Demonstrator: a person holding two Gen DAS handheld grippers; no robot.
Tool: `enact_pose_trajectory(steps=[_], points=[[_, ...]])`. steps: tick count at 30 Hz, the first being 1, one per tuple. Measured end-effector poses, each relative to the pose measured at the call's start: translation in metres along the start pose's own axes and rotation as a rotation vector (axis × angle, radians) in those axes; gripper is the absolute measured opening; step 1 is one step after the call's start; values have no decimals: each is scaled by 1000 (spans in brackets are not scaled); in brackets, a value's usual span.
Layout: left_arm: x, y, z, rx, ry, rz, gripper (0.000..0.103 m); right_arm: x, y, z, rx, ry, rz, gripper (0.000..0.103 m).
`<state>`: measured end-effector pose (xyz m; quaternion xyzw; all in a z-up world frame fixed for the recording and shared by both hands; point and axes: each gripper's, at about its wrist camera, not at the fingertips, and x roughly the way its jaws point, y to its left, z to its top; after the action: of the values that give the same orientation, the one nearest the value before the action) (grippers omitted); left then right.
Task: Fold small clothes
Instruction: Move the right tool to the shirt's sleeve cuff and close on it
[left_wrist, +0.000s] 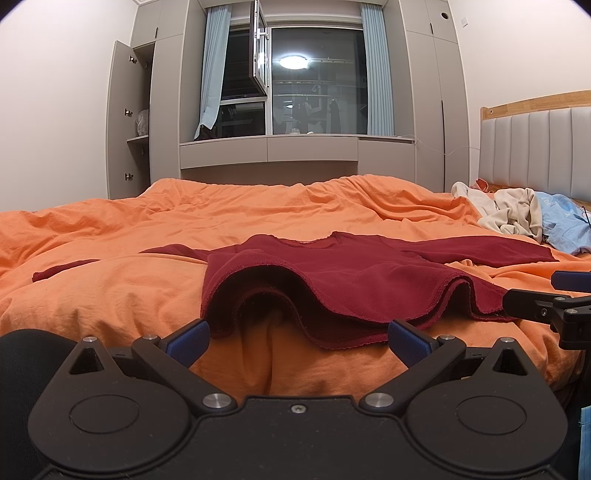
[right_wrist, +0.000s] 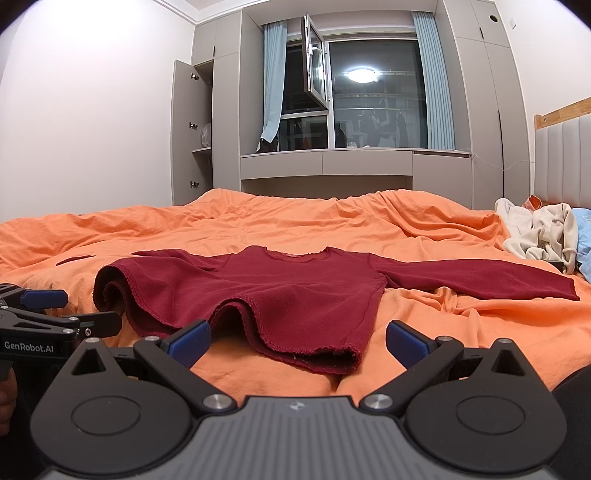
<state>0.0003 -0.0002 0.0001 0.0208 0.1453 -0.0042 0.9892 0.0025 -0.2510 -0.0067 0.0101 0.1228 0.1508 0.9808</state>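
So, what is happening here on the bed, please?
A person holds a gripper in each hand and is about to fold a dark red long-sleeved shirt lying on an orange bedcover. The left gripper and right gripper are both open at the shirt's wavy bottom hem, gripping nothing. The sleeves are spread to both sides. A pile of other clothes waits near the headboard.

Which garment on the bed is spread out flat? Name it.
The dark red long-sleeved top, lying spread on the orange duvet just ahead of both open grippers. The cream clothes and the light blue garment sit crumpled near the headboard.
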Motion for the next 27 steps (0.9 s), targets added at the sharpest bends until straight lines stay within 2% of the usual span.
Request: enact_pose_trajectory(steps=[7,12,16,20,24,27], points=[[2,1,-1,-8,17,-15,103,-1,-4,0,31,7,7,103],[11,10,0,-44,79,-117,102,5,-32,16,164,23,53,103],[23,7,21,-59,97,-186,102,19,-68,35,263,50,30,103],[40,6,50,-69,81,-221,102,43,-113,53,391,127,-70,103],[70,0,84,-65,114,-193,102,67,-159,64,514,189,-185,103],[98,-2,104,-54,142,-166,103,82,-180,70,519,223,-284,103]])
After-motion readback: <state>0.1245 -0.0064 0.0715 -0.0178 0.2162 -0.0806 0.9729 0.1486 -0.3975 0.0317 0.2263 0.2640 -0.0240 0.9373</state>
